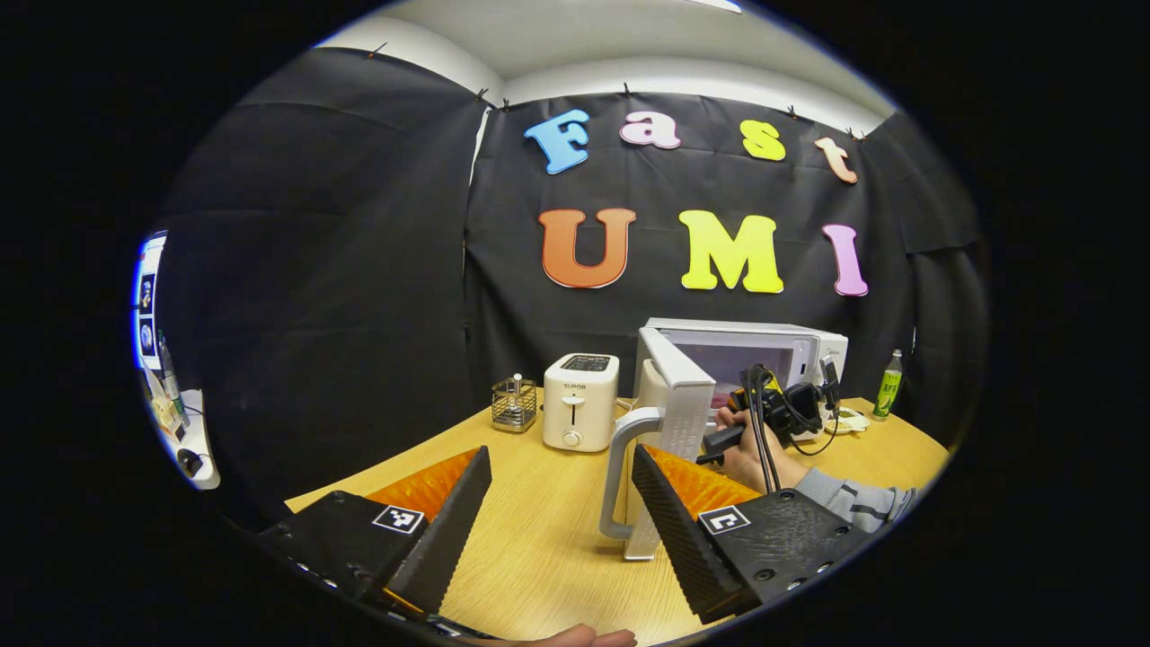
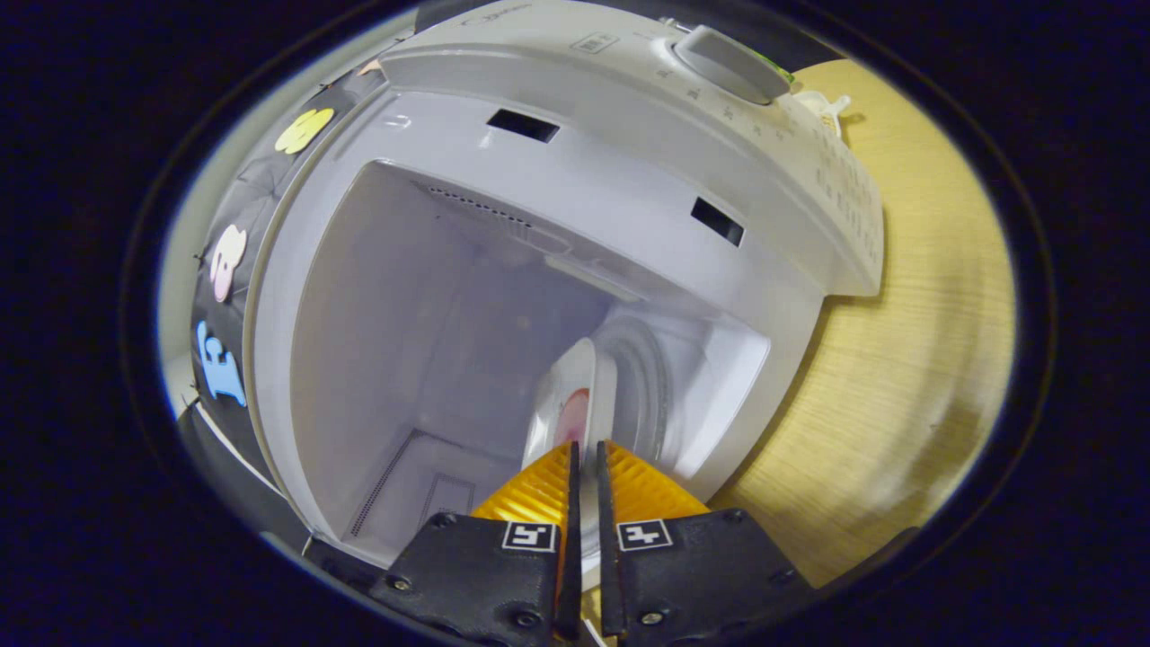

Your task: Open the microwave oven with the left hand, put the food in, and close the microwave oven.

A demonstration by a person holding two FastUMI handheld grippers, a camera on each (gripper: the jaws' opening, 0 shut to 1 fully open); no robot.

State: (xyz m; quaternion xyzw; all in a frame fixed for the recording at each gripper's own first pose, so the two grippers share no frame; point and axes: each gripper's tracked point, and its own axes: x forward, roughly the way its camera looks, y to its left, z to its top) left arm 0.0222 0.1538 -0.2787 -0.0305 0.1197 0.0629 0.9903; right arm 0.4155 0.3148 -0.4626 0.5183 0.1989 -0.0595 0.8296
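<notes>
The white microwave [image 1: 773,346] stands at the back right of the table with its door [image 1: 680,400] swung wide open. My left gripper [image 1: 561,454] is open and holds nothing; the door handle [image 1: 618,467] stands just off its right finger. A hand holds the right gripper [image 1: 791,409] at the oven's mouth. In the right gripper view, rolled sideways, my right gripper [image 2: 586,449] is shut on the rim of a white plate [image 2: 566,391] with pinkish food [image 2: 575,418]. The plate reaches into the oven cavity [image 2: 422,305], beside the glass turntable [image 2: 642,373].
A white toaster [image 1: 581,400] and a small wire holder [image 1: 515,404] stand left of the open door. A green bottle [image 1: 889,385] stands right of the microwave. The wooden table [image 1: 539,548] stretches in front. The control knob [image 2: 732,61] sits on the oven's panel.
</notes>
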